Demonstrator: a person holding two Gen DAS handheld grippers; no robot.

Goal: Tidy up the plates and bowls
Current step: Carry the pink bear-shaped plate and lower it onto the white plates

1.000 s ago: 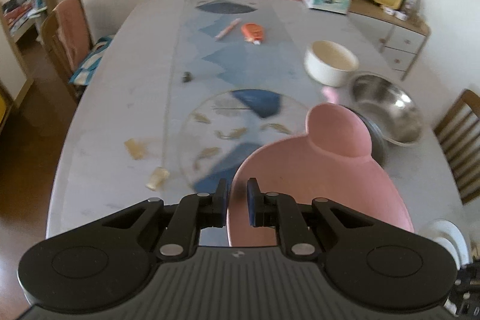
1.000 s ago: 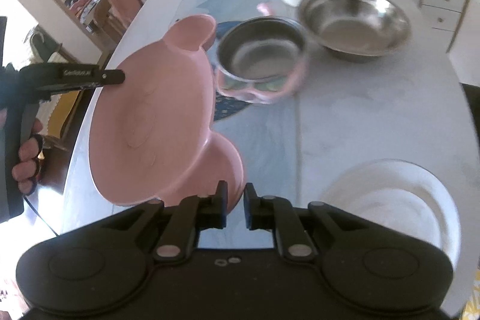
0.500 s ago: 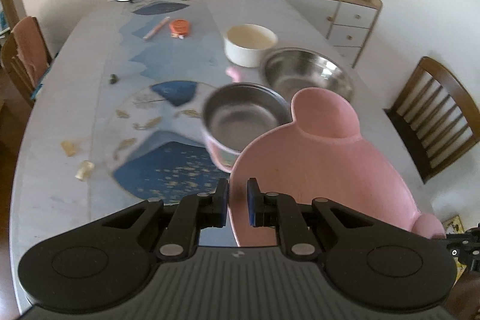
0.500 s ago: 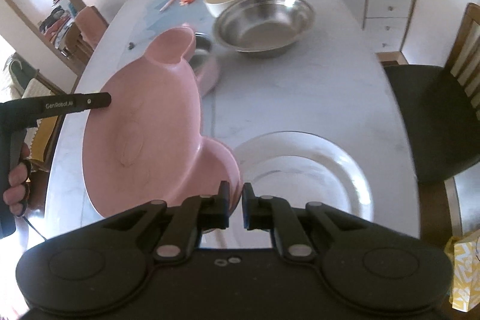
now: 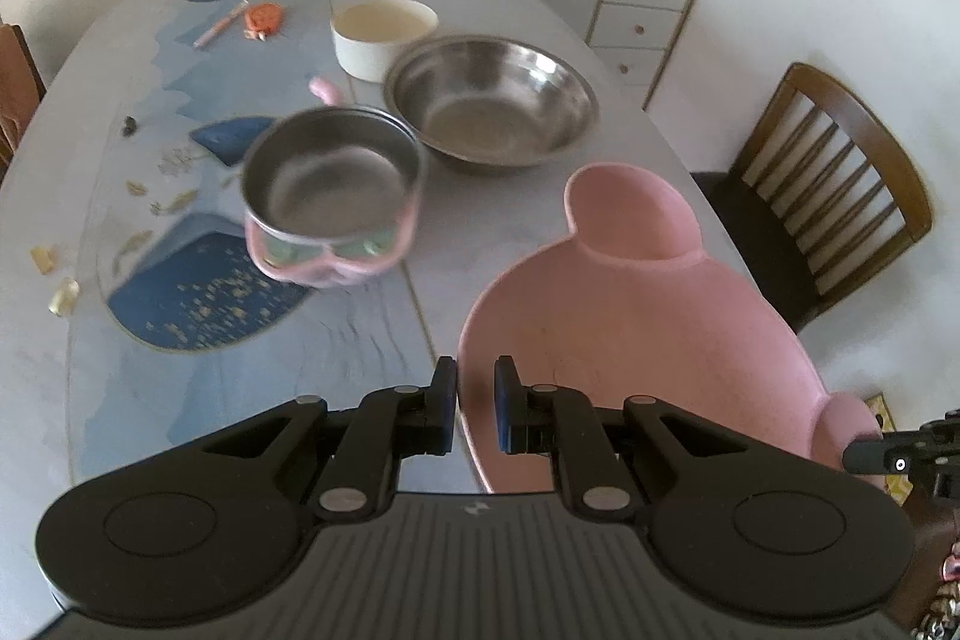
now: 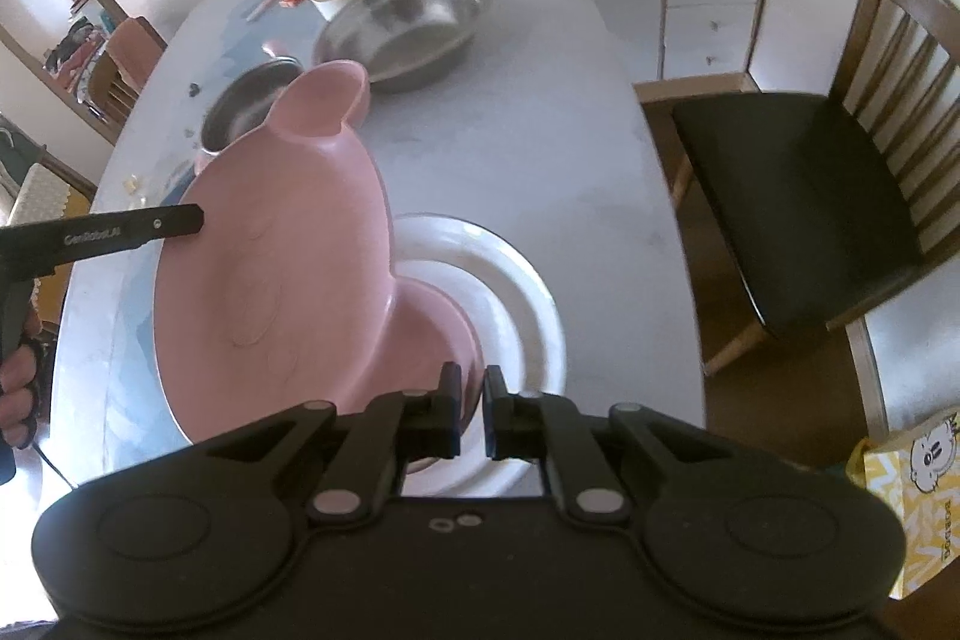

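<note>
- We hold a pink plate [image 6: 270, 274] with two round ears between both pairs of tongs, tilted in the air over the desk [image 6: 528, 142].
- Our left tongs [image 5: 475, 406] are clenched on the plate's near rim; one pad sits outside the rim and the other inside.
- Our right tongs [image 6: 471, 409] are clenched on the lower ear of the plate, nearly shut on its thin edge.
- In the right wrist view the left tongs show as a black bar at the plate's left edge, with a hand [image 6: 21, 394] on the handle below it.
- A white plate [image 6: 516, 304] lies flat on the desk just under the pink plate's lower ear; we cannot tell whether they touch.
- Farther off stand a small steel bowl in a pink holder [image 5: 333, 196], a wide steel bowl [image 5: 492, 100] and a cream bowl [image 5: 384, 31], close together.
- A blue patterned mat [image 5: 198, 304] lies left of the small bowl.
- A wooden chair [image 6: 828, 178] stands beside the desk on the right.
</note>
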